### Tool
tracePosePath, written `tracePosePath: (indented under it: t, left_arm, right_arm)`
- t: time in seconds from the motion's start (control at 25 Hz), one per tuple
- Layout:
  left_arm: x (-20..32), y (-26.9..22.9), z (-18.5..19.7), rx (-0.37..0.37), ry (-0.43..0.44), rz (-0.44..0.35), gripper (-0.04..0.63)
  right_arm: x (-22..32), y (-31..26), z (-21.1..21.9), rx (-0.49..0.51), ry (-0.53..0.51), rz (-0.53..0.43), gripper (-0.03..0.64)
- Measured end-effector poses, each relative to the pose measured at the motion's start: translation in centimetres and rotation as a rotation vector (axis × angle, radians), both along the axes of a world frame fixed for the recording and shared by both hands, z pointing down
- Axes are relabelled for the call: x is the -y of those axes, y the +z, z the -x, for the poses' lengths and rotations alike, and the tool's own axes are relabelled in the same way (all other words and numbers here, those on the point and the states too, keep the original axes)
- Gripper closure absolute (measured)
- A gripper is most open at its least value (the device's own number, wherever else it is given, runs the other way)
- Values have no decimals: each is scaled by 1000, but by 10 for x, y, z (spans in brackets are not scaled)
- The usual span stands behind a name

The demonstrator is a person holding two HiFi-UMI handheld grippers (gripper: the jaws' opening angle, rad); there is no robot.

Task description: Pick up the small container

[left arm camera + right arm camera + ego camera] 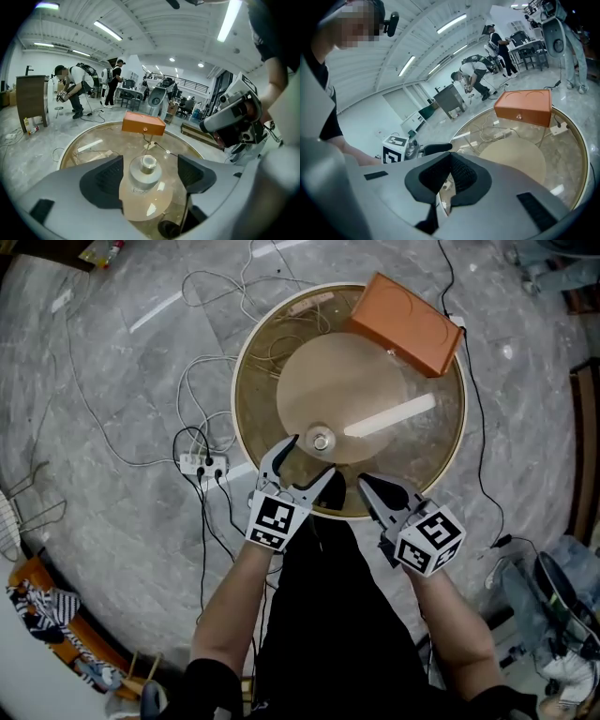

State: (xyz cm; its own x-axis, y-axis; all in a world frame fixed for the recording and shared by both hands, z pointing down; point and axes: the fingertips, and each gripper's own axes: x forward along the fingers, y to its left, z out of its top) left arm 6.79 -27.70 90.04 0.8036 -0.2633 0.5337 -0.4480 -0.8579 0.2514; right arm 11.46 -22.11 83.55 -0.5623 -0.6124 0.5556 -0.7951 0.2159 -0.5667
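Note:
The small container [322,440] is a squat clear jar with a silvery cap, standing upright on the round glass table [246,352] near its front edge. My left gripper [312,457] is open and straddles the jar. In the left gripper view the container [146,174] stands between the two dark pads [108,176], with a gap on each side. My right gripper [366,484] hovers over the table's front rim, to the right of the jar. In the right gripper view my right gripper [450,174] is shut with nothing between its pads.
An orange box [406,324] lies at the table's far right edge. A tan round disc [342,381] and cables show through the glass. A power strip [202,463] with cords lies on the floor at the left. People stand in the background [75,89].

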Motion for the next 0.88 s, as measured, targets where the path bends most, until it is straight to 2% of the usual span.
tracePosePath:
  t: [0.32, 0.6, 0.88]
  left_arm:
    - [7, 42, -18, 19, 20, -106, 219]
    - [8, 77, -26, 37, 18, -140, 221]
    - [10, 89, -41, 67, 41, -193, 229]
  right_arm:
    - [-20, 45, -9, 28, 8, 46, 603]
    - [-34, 80, -11, 38, 33, 69, 603]
    - [-46, 80, -10, 39, 49, 67, 603]
